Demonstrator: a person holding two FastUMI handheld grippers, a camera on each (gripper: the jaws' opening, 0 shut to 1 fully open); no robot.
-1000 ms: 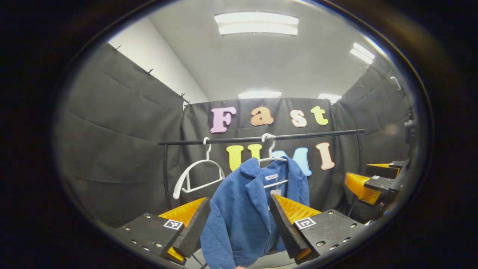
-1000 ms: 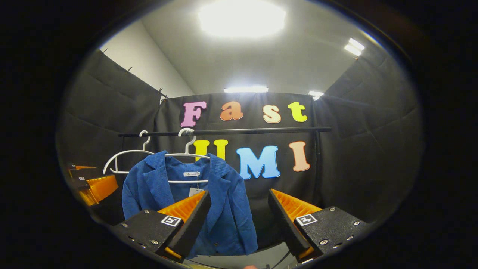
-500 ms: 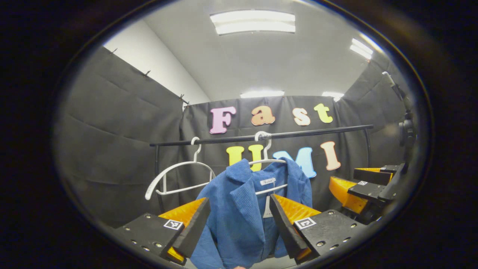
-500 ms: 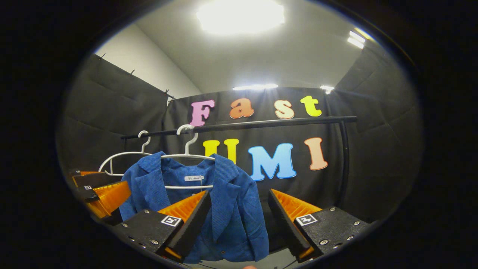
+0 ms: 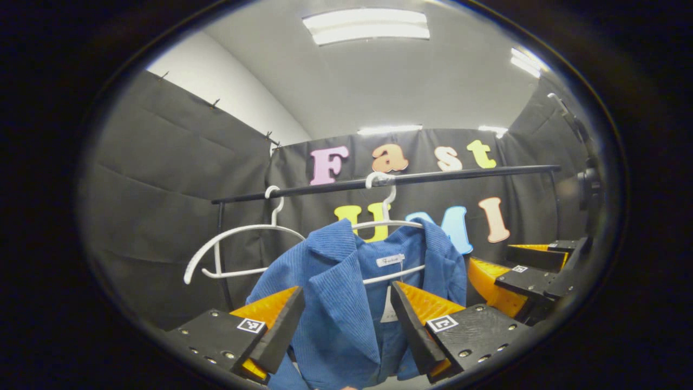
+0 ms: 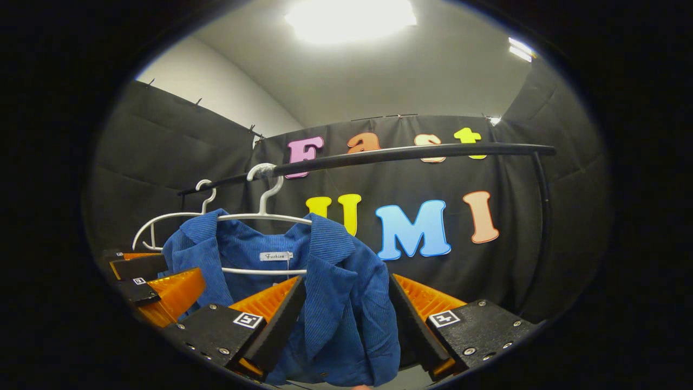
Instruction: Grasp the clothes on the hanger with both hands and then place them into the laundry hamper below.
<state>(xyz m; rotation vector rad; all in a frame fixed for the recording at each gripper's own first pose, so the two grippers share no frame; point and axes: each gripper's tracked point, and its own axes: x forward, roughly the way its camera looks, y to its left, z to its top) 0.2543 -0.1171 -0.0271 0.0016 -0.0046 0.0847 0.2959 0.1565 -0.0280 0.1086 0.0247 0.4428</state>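
One blue corduroy jacket [image 5: 346,292] hangs on a white hanger [image 5: 385,225] whose hook sits over the black rail [image 5: 433,176]; it is the single garment on that rail; a small label is sewn inside the collar and a paper tag hangs below it. Two white hangers are on the rail in all; the second, bare hanger [image 5: 238,246] hangs just beside the jacket at the rail's left end in the left gripper view, and in the right gripper view it shows behind the jacket's shoulder [image 6: 162,227]. The rail is one horizontal bar with an upright post at each end.

Two grippers are up in front of the jacket; the left gripper [image 5: 346,330] has its two fingers spread wide, released, with the jacket's left lapel and front panel seen between them; whether either finger touches the cloth I cannot tell. The right gripper [image 6: 346,330] likewise has its two fingers parted and clamps nothing; the jacket's right shoulder and sleeve [image 6: 352,303] lie between them in its view, and contact cannot be told either. Each gripper also appears off to the side in the other's view, beside the jacket's edge.

Ceiling light panels glow overhead; four can be counted in the left gripper view.
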